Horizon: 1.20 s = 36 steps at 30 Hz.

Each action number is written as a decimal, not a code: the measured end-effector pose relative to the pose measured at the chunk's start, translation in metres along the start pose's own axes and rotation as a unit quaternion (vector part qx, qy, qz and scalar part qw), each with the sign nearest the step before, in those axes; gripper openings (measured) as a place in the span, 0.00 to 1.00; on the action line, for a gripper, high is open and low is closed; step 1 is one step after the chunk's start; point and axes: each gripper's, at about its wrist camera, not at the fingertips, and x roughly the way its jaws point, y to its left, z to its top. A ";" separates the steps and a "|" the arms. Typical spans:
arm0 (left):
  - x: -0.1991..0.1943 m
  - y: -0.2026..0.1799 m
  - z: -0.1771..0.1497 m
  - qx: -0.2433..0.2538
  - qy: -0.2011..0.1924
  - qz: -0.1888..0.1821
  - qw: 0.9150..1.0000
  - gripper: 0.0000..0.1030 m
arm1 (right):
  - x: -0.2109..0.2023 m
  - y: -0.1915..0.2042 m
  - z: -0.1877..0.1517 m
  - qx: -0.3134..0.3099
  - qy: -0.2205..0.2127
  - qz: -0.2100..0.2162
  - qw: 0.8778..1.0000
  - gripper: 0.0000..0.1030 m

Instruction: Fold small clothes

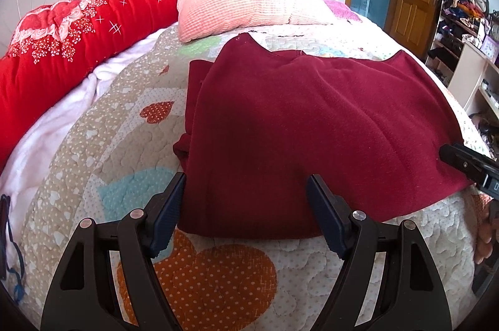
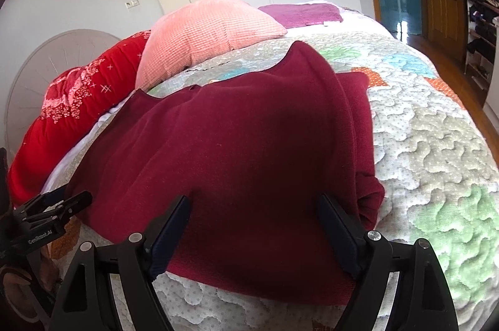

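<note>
Dark red garment (image 1: 296, 125) lies flat on the quilted bedspread (image 1: 103, 144), near the bed edge closest to me, collar end toward the pink pillow (image 1: 237, 3) and the red floral bolster (image 1: 78, 25) at the head side. Both sleeves look already tucked in, one bunched along each side edge, so I judge I'm mid-fold: sides done, lengthwise fold of the body not yet made. My left gripper (image 1: 246, 203) hovers over the near hem at its left corner, jaws apart, nothing pinched; cloth sits under and between the pads but they don't press it. My right gripper (image 2: 254, 225) does the same at the hem's right corner, jaws wide apart, cloth between but not clamped. Each gripper shows at the edge of the other's view, so they're flanking the hem. Next move, as I read it: drop both sets of tips onto the hem, pinch all layers at both corners together, then carry the hem up toward the collar. Risk is catching only the top layer or dragging the tucked sleeves out.
</note>
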 end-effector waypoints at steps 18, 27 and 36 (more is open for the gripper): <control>0.001 0.012 -0.002 -0.028 0.017 -0.022 0.999 0.76 | -0.003 0.039 0.012 -0.012 0.039 -0.086 0.995 0.63; 0.003 0.029 -0.002 -0.061 0.022 -0.023 0.998 0.76 | 0.037 0.055 0.018 -0.014 0.075 -0.081 0.994 0.73; 0.001 0.053 -0.003 -0.094 0.033 -0.060 0.993 0.76 | 0.025 0.091 0.042 -0.017 0.056 -0.029 0.998 0.73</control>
